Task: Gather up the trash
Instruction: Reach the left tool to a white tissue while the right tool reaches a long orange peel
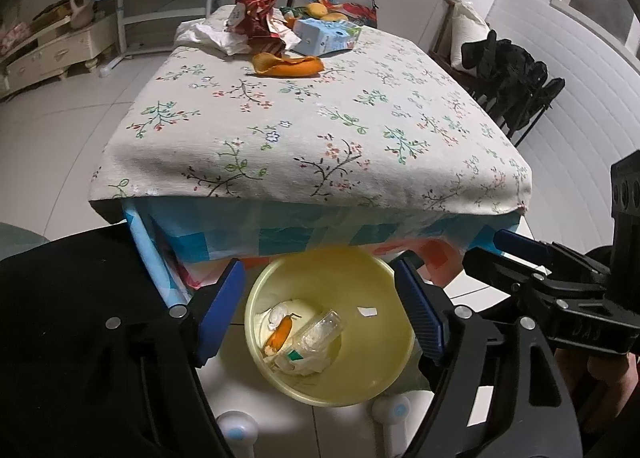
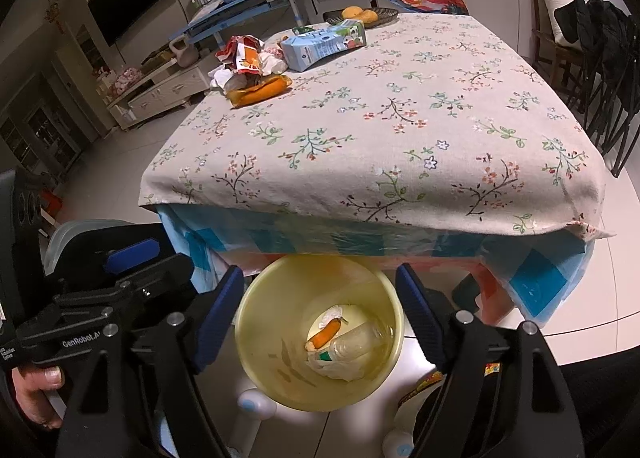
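bin (image 1: pixel 384 386) rim partly behind table edge, contents jumbled, unclear

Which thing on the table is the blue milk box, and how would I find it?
Look at the far end of the flowery tablecloth, where the rubbish is piled. The milk carton lies on its side just past the orange peel and beside the crumpled red wrappers. It is the only pale blue, boxy thing there.

"GenRobot.AI" in white on the left gripper (image 2: pixel 120 258) body, carton (image 2: pixel 324 44) print too blurred to read
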